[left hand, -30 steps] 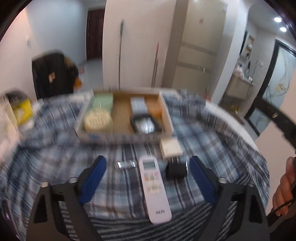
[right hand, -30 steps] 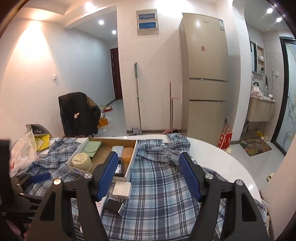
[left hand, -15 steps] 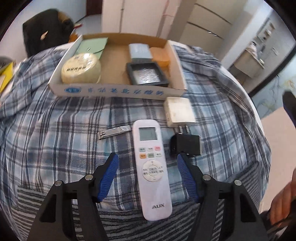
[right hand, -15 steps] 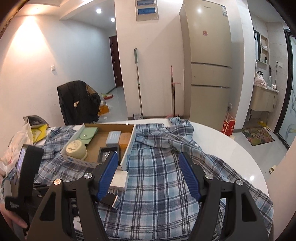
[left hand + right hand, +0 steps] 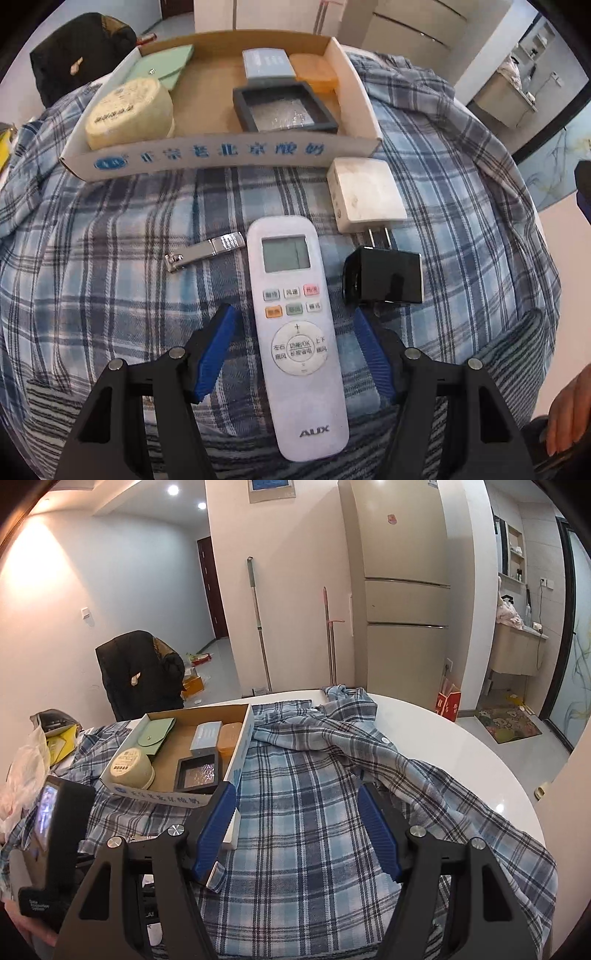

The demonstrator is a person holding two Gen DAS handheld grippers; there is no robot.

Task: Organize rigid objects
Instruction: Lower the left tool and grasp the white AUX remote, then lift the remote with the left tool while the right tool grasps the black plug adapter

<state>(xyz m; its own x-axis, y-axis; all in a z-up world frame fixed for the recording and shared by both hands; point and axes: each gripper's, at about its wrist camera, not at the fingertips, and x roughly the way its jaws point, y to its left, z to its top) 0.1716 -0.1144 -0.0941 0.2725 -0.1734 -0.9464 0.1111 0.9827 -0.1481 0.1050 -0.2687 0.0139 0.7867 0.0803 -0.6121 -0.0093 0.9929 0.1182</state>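
Since the earlier frame, your left gripper (image 5: 295, 354) has descended and narrowed its jaws; they straddle the long white plastic remote control (image 5: 295, 332) without contact. Beyond it sits the shallow cardboard tray (image 5: 221, 155). Your right gripper (image 5: 299, 827) stands part-open, empty, over checked cloth (image 5: 314, 867).

A home — fridge (image 5: 402, 590), mop (image 5: 258, 624), coat-draped chair (image 5: 140, 672) around a table (image 5: 461, 746).

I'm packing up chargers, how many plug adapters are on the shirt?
2: a white adapter beside the box's front right corner, and a black adapter just in front of it, right of the remote. More could be hidden.
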